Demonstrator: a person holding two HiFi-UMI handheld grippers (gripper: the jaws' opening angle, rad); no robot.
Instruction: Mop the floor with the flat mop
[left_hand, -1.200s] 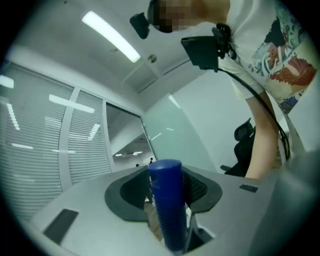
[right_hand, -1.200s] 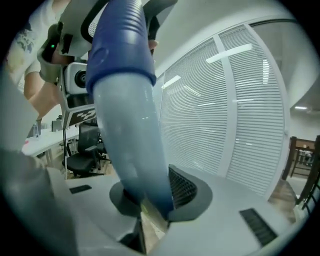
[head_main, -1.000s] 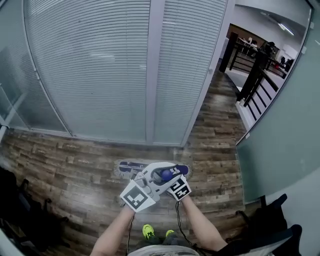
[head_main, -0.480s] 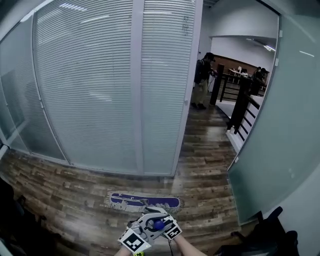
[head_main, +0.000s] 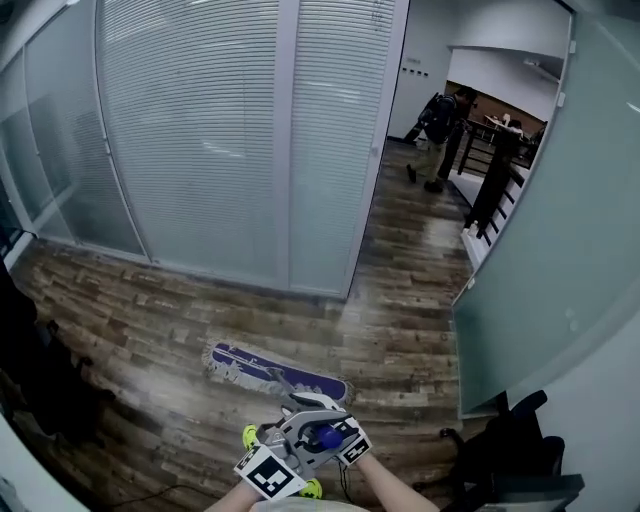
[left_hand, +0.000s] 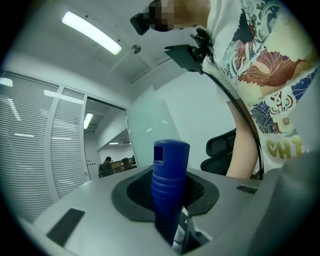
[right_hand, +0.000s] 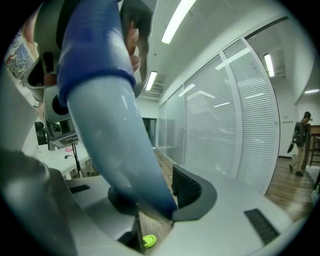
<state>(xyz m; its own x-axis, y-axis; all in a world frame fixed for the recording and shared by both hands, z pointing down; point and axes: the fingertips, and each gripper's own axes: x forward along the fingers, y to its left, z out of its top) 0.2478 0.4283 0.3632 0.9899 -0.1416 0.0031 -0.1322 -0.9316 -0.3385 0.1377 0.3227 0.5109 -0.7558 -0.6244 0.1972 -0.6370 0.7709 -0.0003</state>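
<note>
Along the left edge of the head view sit some dark shapes (head_main: 35, 390), too dim to make out. Behind them a glass wall (head_main: 200, 140) with closed white blinds runs across the room, and a wood-plank floor (head_main: 150, 320) spreads in front of it. The flat mop's head (head_main: 275, 372), purple with a pale fringe, lies flat on the planks low in the middle, slanting a little down to the right, just ahead of the two tools. A yellow-green shoe (head_main: 250, 437) shows beside them.

The left tool (left_hand: 167, 195) has its jaws part closed around the blue grip (left_hand: 170, 165) at the top of the mop, which stands upright between the dark pads with a square hole near its tip. The jaws have just been opening a little, yet the pads touch the grip on both sides. Its marker cube (head_main: 270, 472) is at the bottom of the head view.

The right tool (right_hand: 155, 197) clasps the pale blue shaft (right_hand: 110, 130) lower down. The shaft crosses between its pads on a slant, and these jaws too have just been easing open with the shaft between them.

Further right, a corridor opens past the blinds, where a person (head_main: 437, 125) with a backpack walks near a dark railing (head_main: 495, 170). A frosted glass panel (head_main: 540, 230) closes the right side, and a black chair (head_main: 510, 450) stands below it.
</note>
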